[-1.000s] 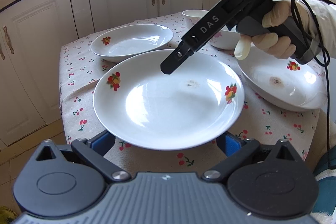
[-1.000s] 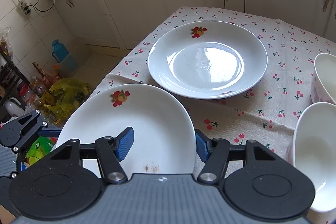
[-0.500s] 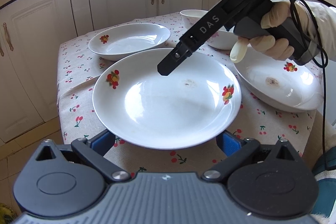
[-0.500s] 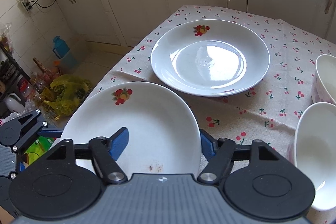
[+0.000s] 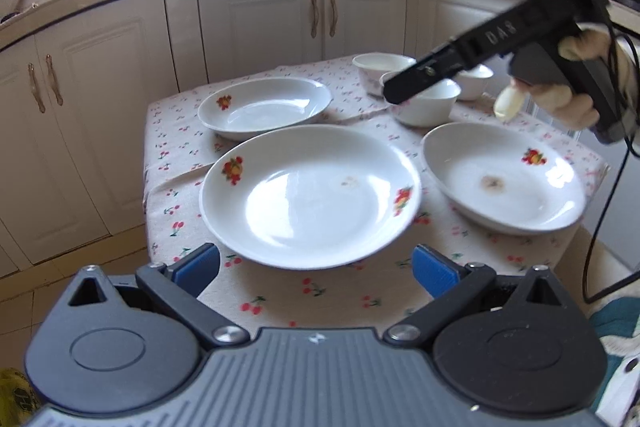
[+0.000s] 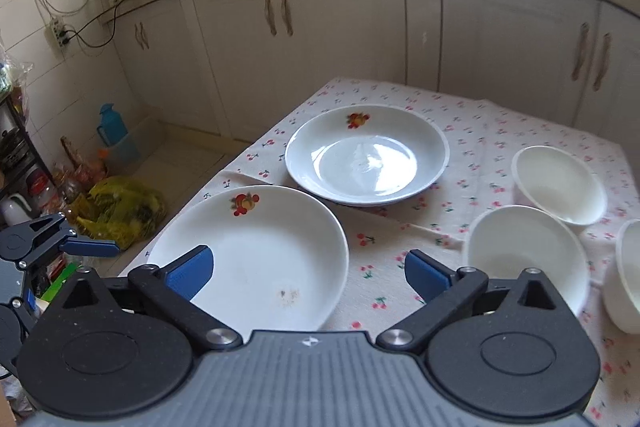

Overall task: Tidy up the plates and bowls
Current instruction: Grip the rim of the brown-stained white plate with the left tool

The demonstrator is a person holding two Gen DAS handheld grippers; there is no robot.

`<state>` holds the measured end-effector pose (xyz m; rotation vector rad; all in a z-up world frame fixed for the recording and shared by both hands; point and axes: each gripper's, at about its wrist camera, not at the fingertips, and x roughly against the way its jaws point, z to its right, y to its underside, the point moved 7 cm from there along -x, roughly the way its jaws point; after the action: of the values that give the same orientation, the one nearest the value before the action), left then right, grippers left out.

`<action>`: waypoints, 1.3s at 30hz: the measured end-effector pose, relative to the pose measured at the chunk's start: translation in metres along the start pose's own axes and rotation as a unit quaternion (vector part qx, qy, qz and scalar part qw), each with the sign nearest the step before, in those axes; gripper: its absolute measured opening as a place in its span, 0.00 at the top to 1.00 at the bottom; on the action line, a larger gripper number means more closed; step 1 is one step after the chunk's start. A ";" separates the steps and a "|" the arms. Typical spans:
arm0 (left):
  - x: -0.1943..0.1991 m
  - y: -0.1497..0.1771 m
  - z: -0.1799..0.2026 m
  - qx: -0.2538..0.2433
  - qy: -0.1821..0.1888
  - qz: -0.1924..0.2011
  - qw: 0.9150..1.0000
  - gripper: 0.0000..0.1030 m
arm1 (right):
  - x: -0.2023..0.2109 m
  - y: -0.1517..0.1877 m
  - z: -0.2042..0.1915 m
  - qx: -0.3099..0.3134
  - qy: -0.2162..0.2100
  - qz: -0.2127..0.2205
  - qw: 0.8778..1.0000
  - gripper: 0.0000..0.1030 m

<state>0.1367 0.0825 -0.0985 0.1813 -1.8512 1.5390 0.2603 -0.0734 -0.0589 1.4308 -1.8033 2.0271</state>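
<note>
A small table [image 5: 280, 303] draped in a cherry-print cloth is sitting in a kitchen, ringed by pale cabinets [image 6: 352, 27] on its far sides. Three white plates with fruit motifs are lying on it. The nearest plate [image 5: 308, 203] is resting close to the table's left front corner, its rim just inside the cloth's edge. A second plate [image 5: 264, 107] is lying behind it, near the far left edge, with a narrow strip of cloth between the two. A third plate [image 5: 504, 179], marked with a brown stain, is sitting to the right, its rim close to the table's right edge.

Three white bowls are clustering at the far right: a front bowl [image 6: 524, 259], a back bowl [image 6: 560, 183] just behind it, and a third bowl [image 6: 628, 275] cut off by the frame edge.

The left gripper [image 5: 316, 267] is hovering over the front edge of the table, jaws spread wide, nothing between the blue pads. The right gripper [image 6: 308, 271] is standing fully released, its jaws having just been opening; its left pad is showing over the nearest plate without gripping it. A gloved hand [image 5: 568, 99] is holding it above the bowls.

Bare cloth is lying open along the front edge and between plates and bowls
</note>
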 end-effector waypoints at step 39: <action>-0.031 -0.048 0.129 -0.060 0.028 -0.018 0.998 0.01 | 0.113 0.185 0.042 0.025 0.046 0.015 0.999 0.00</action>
<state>0.1295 -0.0571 -0.0829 0.1145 -1.8785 1.3904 0.1102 -0.2202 -0.1269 1.3053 -1.7614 2.1291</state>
